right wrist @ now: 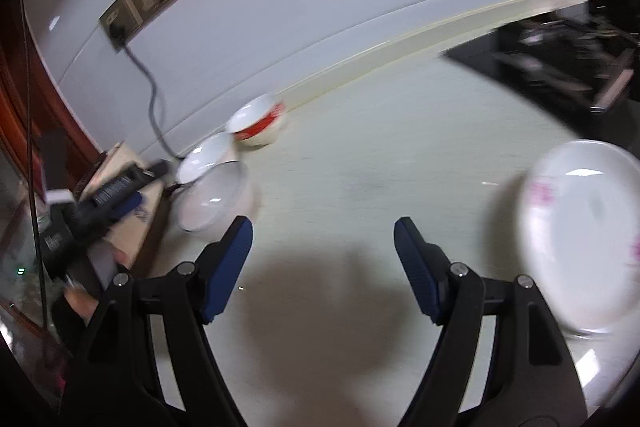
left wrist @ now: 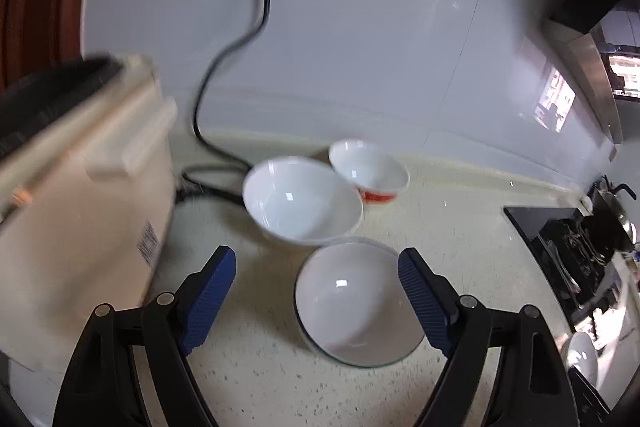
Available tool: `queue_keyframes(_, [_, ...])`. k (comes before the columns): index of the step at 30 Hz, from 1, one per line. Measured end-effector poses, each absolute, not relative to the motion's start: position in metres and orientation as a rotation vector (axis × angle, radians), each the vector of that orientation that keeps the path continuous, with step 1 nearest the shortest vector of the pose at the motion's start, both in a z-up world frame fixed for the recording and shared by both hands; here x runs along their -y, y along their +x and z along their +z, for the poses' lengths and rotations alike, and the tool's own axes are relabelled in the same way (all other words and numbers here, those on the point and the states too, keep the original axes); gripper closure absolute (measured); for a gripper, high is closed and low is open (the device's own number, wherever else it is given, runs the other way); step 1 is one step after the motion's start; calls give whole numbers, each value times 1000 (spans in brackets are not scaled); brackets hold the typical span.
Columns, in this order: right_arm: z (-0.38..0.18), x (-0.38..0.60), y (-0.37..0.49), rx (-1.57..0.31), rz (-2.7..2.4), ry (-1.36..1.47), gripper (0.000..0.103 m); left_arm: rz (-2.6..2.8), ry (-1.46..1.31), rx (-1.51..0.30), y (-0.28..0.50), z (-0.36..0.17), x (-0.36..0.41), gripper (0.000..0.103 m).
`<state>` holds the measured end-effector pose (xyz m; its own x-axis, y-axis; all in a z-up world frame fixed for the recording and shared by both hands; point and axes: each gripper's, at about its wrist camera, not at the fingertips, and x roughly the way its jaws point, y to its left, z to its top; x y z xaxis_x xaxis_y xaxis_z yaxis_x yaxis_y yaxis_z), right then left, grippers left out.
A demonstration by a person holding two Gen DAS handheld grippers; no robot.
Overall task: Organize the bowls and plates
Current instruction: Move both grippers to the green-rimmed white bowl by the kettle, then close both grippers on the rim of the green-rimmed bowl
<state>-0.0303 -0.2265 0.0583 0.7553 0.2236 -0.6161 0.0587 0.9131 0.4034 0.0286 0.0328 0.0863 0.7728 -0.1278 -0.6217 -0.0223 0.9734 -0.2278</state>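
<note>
Left wrist view: left gripper (left wrist: 316, 267) fingers spread apart, empty. Three bowls on the counter (left wrist: 460, 227): nearest bowl (left wrist: 356, 303), larger white bowl (left wrist: 302, 201), red-banded bowl (left wrist: 368, 173).

Right wrist view: right gripper (right wrist: 323, 239) fingers spread, empty; floral plate (right wrist: 584, 247) right of them.

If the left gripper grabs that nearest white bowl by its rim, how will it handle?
The white bowl with the thin dark rim looks like glazed ceramic, so probably rigid and breakable. Its glossy highlights suggest a slick surface that may slip between the left gripper's ribbed blue pads. A one-sided rim grip would likely let it tilt.
</note>
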Motion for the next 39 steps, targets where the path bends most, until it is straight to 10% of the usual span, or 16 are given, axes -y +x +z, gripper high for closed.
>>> queue_keyframes(21, [5, 149, 83, -885, 123, 478, 33, 12, -365, -857, 60, 26, -60, 20])
queue_keyframes(32, [-4, 142, 89, -897, 199, 500, 75, -111, -370, -865, 62, 19, -47, 86])
queue_keyframes(39, [-4, 141, 86, -869, 201, 481, 75, -98, -314, -822, 53, 27, -39, 89])
